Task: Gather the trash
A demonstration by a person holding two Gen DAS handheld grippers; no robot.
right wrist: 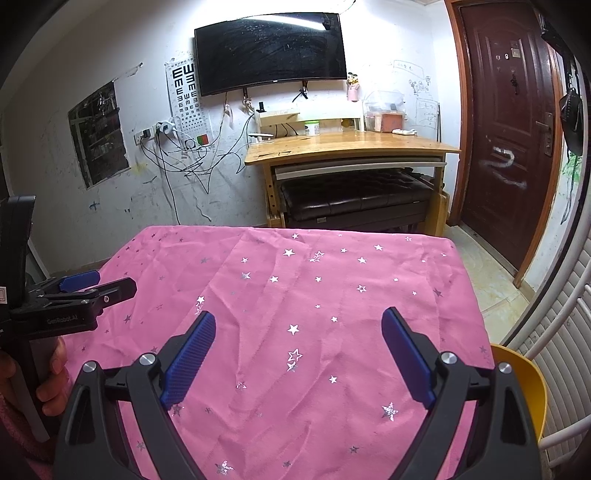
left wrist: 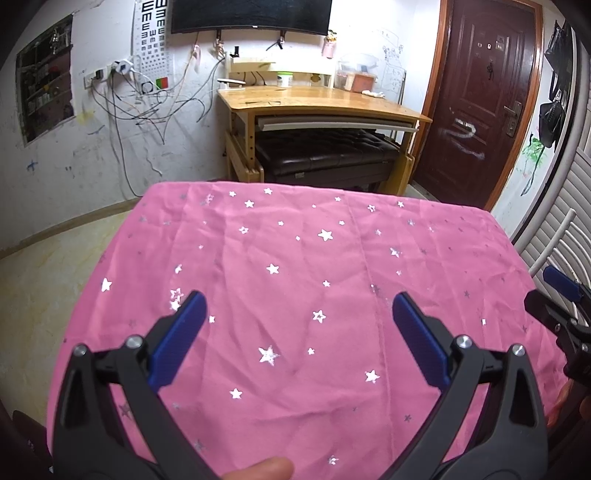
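Trash unseen; pink starry cloth (left wrist: 295, 295).

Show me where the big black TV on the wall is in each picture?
Left wrist view: the black curved wall-mounted TV screen sits at the top edge, left of centre, partly cut off.
Right wrist view: the TV shows whole, upper centre, above the desk.
Shared landmark: the white eye chart with black E letters hangs just left of the TV in both.

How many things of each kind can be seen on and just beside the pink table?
Grippers, both open: 2, left gripper and right gripper
Pink star cloth: 1
Yellow chair: 1
Trash pieces: 0
Total: 4
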